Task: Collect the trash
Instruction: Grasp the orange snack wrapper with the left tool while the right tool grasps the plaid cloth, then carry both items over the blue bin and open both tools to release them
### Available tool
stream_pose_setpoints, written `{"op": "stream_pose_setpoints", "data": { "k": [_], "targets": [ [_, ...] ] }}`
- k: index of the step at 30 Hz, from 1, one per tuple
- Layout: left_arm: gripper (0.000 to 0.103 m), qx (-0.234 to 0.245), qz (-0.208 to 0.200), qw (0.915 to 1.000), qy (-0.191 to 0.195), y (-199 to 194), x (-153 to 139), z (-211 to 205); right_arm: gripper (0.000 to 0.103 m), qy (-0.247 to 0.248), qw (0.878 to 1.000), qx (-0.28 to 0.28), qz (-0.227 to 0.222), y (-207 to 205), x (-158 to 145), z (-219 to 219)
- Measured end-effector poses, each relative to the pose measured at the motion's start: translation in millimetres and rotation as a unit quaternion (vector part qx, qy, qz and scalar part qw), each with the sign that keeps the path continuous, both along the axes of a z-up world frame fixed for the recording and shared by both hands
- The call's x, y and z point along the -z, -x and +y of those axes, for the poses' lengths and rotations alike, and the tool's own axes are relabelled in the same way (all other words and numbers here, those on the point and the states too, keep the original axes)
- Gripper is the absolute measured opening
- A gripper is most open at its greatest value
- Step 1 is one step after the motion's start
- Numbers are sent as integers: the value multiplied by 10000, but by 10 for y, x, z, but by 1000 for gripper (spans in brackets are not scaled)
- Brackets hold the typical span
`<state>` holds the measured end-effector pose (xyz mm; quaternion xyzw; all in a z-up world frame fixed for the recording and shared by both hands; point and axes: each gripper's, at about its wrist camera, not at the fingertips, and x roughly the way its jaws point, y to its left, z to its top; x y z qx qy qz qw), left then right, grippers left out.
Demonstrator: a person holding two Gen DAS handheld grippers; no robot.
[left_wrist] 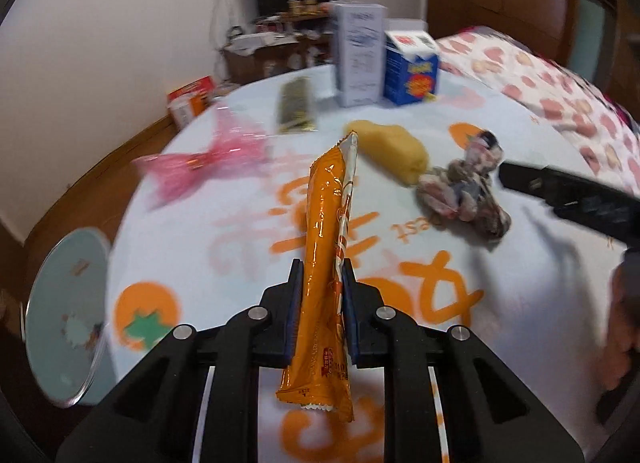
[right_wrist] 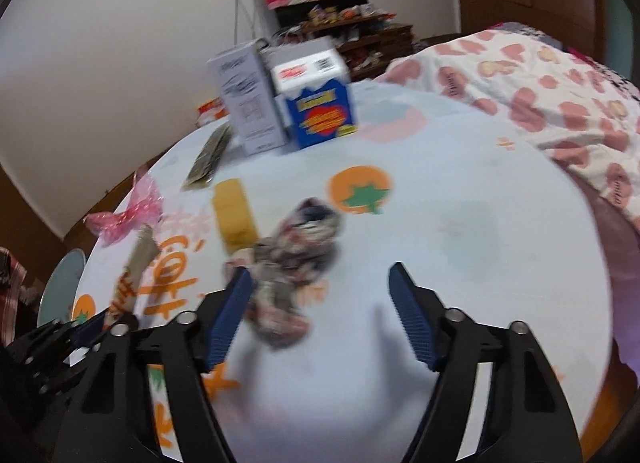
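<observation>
My left gripper (left_wrist: pixel 321 275) is shut on a long orange snack wrapper (left_wrist: pixel 326 263) and holds it above the table. The wrapper and the left gripper also show at the left of the right wrist view (right_wrist: pixel 134 275). My right gripper (right_wrist: pixel 320 279) is open and empty, low over a crumpled patterned wrapper (right_wrist: pixel 296 259) that lies by its left finger; that wrapper shows in the left wrist view (left_wrist: pixel 464 187) too. A yellow packet (left_wrist: pixel 390 155), a pink cellophane wrapper (left_wrist: pixel 200 167) and a dark flat packet (left_wrist: pixel 296 107) lie on the table.
The round table (right_wrist: pixel 460 231) has a white cloth with orange prints. A white box (left_wrist: pixel 358 53) and a blue carton (left_wrist: pixel 412 71) stand at its far side. A pale blue round bin (left_wrist: pixel 64 327) sits left of the table. A heart-patterned bedspread (right_wrist: pixel 540 87) lies to the right.
</observation>
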<state>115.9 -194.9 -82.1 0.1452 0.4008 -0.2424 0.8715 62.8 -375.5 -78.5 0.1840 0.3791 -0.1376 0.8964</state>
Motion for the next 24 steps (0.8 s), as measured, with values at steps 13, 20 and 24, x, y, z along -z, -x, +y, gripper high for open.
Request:
{"op": "stream_pose_setpoints", "data": {
  "k": [13,20,24],
  "targets": [
    [19,-785,-396,9960,-162,34,-263,555,26,85,9992,-132,365,-257,180,272],
    [19,-949,-434,9945,-118,89,-289,720,26,573,9980,-277,18,31,-112,523],
    [19,-1042,-469,9934,-109,131,-313,816,26,660,9969,-401,-121,150,-218,695]
  ]
}}
